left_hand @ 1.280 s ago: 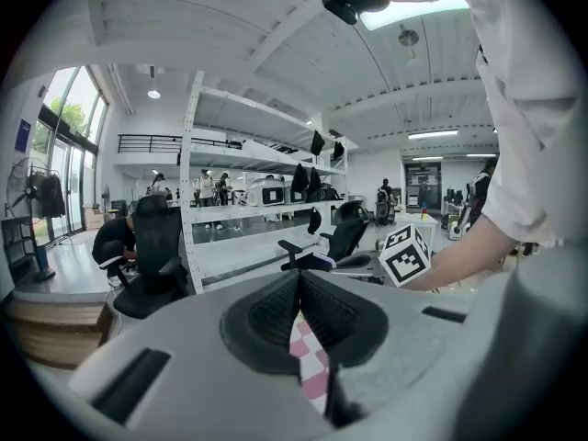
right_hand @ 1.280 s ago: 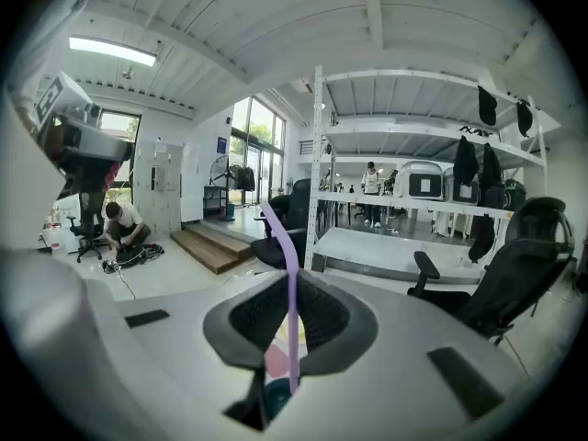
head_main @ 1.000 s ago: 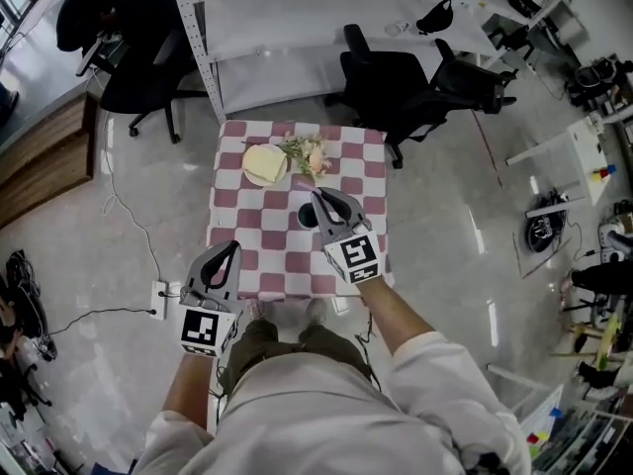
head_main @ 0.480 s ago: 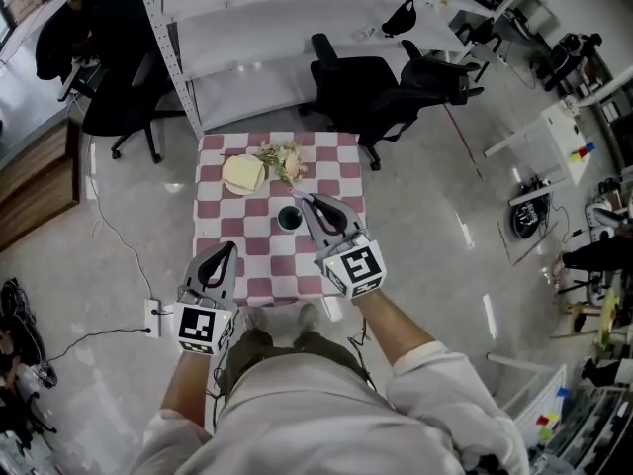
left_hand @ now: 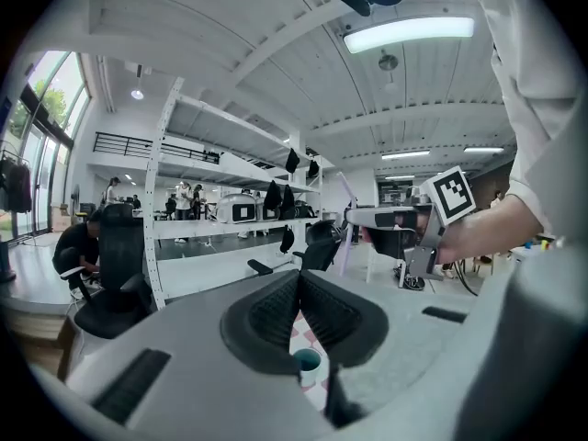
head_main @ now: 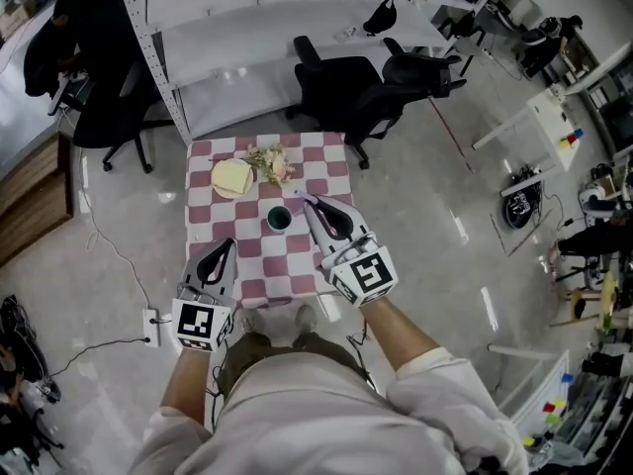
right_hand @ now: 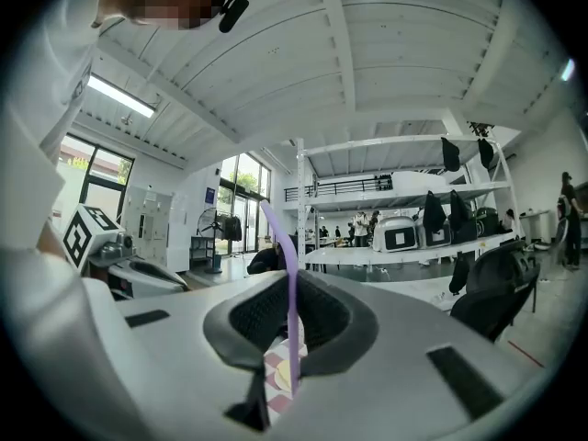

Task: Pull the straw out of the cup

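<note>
**Straw upright in the right tool, cup just to its left**

The left tool (head_main: 226, 246) hangs at the near left edge of the checked tabletop (head_main: 210, 211). Its jaws are pressed together on nothing and it points toward the far side. The cup (head_main: 279, 219), dark green inside, stands upright in the middle of the tabletop, far and right of that tool, and no straw shows in it. Just right of the cup, the right tool (head_main: 310, 204) pinches the pale purple straw (right_hand: 291, 310) between its pads. The straw's long axis runs up and down, crosswise to the tool's level jaws. Its bent top leans left in the right gripper view, and its lower end shows below the pads, over the tabletop. In the left gripper view that end appears well above the cup, so I judge it clear of the rim. The right tool is plainly the nearer one, so any further move would go from it, up or rightward away from the cup.
</note>
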`<action>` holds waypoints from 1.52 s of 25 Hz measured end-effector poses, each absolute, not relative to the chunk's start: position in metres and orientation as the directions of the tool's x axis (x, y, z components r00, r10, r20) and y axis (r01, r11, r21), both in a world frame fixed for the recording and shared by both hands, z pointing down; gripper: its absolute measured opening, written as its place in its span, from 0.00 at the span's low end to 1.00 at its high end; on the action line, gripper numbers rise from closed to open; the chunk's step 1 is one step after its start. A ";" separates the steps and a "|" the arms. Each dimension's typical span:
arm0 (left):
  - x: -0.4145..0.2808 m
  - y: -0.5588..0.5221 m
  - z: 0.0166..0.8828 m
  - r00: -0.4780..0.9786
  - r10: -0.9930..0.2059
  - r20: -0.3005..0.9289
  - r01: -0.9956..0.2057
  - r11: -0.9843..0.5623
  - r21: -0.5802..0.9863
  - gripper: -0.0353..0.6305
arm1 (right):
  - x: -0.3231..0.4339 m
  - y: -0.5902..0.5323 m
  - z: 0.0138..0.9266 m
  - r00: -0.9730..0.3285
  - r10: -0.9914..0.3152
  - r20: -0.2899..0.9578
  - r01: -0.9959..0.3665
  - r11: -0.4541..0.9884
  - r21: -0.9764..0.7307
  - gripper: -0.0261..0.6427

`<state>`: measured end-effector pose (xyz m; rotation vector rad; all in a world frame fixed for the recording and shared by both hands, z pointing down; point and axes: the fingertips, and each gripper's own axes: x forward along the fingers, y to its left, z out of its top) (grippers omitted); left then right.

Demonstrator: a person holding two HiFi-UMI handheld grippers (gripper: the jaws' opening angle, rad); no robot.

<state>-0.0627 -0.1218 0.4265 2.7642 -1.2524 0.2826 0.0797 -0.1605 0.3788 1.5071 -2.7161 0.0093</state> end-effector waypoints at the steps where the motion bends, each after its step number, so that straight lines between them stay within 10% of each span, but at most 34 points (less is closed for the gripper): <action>1: -0.061 -0.122 0.425 0.649 -0.732 0.206 -0.750 -0.662 0.009 0.06 | 0.082 -0.158 0.376 -0.526 -0.850 0.032 -0.850 0.527 0.010 0.08; 38: -0.036 -0.121 0.411 0.685 -0.706 0.180 -0.715 -0.699 -0.021 0.06 | 0.131 -0.121 0.359 -0.463 -0.886 -0.007 -0.885 0.463 -0.048 0.08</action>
